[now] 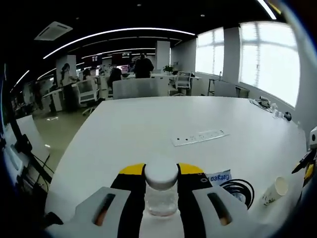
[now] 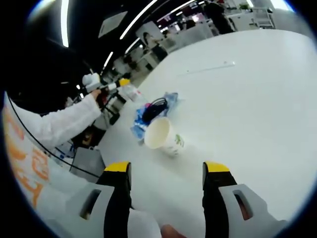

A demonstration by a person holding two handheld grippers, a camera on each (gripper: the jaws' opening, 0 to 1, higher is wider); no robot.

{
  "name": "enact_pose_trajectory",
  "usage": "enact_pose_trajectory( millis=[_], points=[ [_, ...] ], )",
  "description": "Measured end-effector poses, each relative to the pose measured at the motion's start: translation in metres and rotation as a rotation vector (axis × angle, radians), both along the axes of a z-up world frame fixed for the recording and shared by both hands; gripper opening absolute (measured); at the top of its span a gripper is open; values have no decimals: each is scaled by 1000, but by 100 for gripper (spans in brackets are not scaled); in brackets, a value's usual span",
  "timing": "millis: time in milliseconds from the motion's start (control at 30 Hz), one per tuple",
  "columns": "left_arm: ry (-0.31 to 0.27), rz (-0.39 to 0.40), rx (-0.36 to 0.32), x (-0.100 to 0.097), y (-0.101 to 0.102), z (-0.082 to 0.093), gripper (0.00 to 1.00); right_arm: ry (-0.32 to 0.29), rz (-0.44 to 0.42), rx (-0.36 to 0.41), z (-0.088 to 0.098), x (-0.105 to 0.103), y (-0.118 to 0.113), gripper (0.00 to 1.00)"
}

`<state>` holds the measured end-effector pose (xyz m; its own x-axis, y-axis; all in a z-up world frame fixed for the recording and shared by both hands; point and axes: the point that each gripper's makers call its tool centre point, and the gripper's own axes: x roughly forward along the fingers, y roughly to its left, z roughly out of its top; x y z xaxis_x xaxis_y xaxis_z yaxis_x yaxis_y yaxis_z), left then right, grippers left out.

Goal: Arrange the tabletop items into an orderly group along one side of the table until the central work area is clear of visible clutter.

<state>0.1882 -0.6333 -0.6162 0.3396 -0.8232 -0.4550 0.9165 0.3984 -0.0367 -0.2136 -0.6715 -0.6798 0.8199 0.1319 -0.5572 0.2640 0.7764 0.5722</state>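
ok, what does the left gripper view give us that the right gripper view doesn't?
Left gripper view: a close look at the bottle clamped in the left claw, plus bright windows behind the table.

Right gripper view: the open right claw holding nothing, the cup's open mouth facing the camera, and a white sleeve holding the other gripper.

Both: the white table, the paper cup lying on its side, the blue packet with the black cable, and the power strip further out.
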Motion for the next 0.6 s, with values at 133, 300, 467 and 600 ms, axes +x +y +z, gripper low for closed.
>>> enact_pose_trajectory(
  millis=[133, 300, 467, 600],
  points=[
    [-22, -18, 13, -2, -2, 0, 22, -4, 2, 4, -1, 1, 0, 55],
    [-7, 29, -2, 4, 1, -1, 22, -7, 17, 10, -2, 3, 4, 55],
    [-34, 14, -8, 3, -1, -3, 22, -14, 30, 9, 0, 5, 7, 55],
    [-42, 10, -13, 6, 0, -4, 22, -17, 27, 7, 1, 5, 6, 55]
  ],
)
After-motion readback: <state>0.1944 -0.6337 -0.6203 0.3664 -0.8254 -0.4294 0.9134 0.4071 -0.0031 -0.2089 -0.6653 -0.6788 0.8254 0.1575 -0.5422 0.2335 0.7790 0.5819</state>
